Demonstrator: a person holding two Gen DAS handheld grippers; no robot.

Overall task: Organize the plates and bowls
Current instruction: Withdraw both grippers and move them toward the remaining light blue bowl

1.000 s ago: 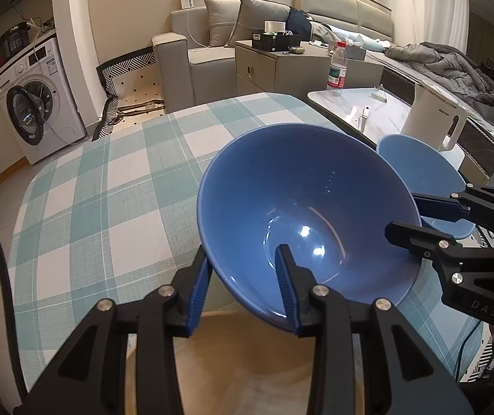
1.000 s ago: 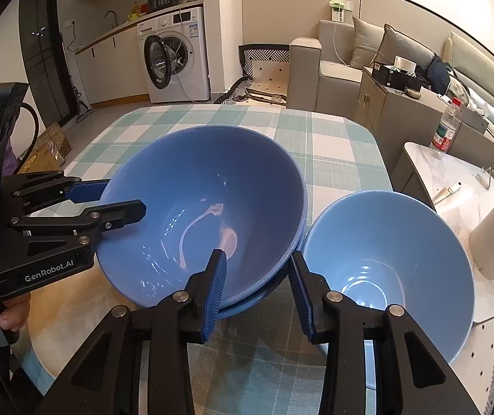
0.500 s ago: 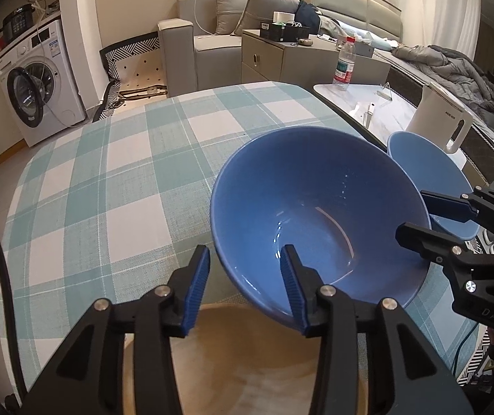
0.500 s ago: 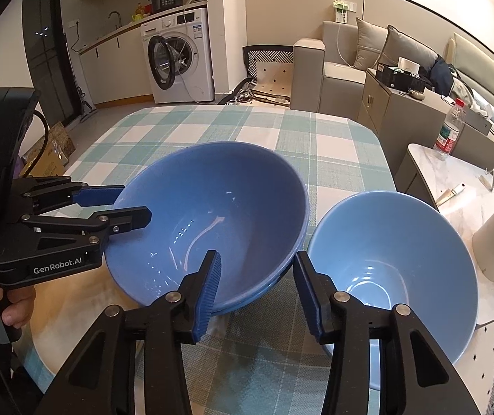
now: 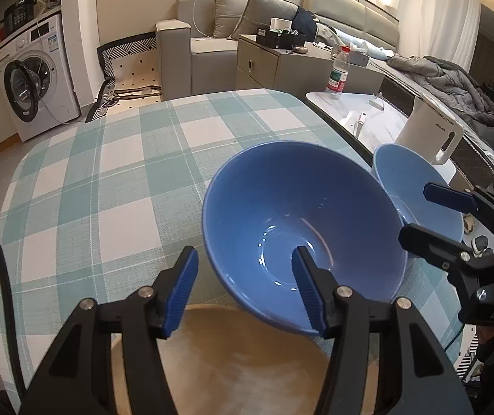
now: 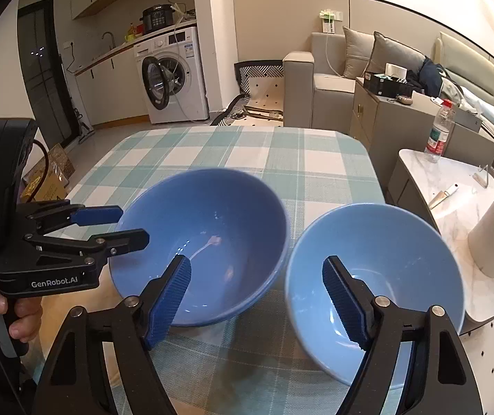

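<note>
Checked tablecloth (image 5: 115, 173): both grippers angled down, fingers just spreading, released, straddling dark blue bowl (image 5: 302, 228) rim.

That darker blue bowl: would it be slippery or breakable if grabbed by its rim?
The darker blue bowl shines with reflections, so it is probably glazed and slippery. It looks rigid, likely ceramic, so chippable. Its steep sides narrow towards the bottom, so it might tip.
</note>
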